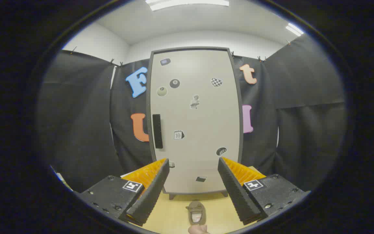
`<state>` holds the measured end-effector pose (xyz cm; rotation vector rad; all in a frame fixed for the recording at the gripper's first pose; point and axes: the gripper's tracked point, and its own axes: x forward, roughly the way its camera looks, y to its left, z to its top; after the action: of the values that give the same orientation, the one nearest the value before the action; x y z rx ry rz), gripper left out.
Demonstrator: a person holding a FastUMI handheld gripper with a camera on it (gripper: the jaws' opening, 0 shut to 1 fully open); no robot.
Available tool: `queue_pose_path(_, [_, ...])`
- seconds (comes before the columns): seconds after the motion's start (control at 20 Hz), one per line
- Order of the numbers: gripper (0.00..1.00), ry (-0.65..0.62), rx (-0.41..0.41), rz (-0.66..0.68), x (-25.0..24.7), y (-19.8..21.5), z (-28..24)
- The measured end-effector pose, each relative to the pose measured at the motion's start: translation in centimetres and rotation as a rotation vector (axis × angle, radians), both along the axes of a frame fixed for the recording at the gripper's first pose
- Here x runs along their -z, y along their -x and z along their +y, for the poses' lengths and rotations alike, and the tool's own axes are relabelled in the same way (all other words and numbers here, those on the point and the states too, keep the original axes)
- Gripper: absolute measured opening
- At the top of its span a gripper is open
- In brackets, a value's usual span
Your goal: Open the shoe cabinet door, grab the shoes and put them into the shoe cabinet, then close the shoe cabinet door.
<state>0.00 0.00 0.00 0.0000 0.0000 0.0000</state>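
The shoe cabinet point(195, 120) stands upright ahead of the gripper, on short legs on a pale wooden floor point(174, 213), with its back to the black cloth wall point(76, 120) of the booth. Its single tall door point(203, 130) is pale grey with a dark frame, and it is closed. A dark vertical handle point(157, 131) sits near the door's left edge, about halfway up. Small stickers point(174, 83) are scattered over the door's front.

The gripper point(193, 175) points straight at the cabinet. Its two fingers are spread wide apart and hold nothing; the lower part of the door shows in the gap between them. The fingertips are short of the door and do not touch it.

A shoe point(196, 212) lies on the floor just in front of the cabinet's base, low down between the two fingers, with its opening facing up. It looks brownish with a light inside. Right beneath the shoe, part of a person's hand point(198, 229) comes into sight; whether it touches the shoe cannot be told.

Above the cloth wall, white walls and a ceiling with strip lights point(187, 3) are visible.
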Motion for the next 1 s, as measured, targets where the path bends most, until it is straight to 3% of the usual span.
queue_pose_path(0.6, [0.99, 0.022, -0.031, -0.041, -1.7, 1.8, 1.5])
queue_pose_path(1.0, [0.99, 0.041, -0.06, -0.063, -2.5, -0.9, 3.0])
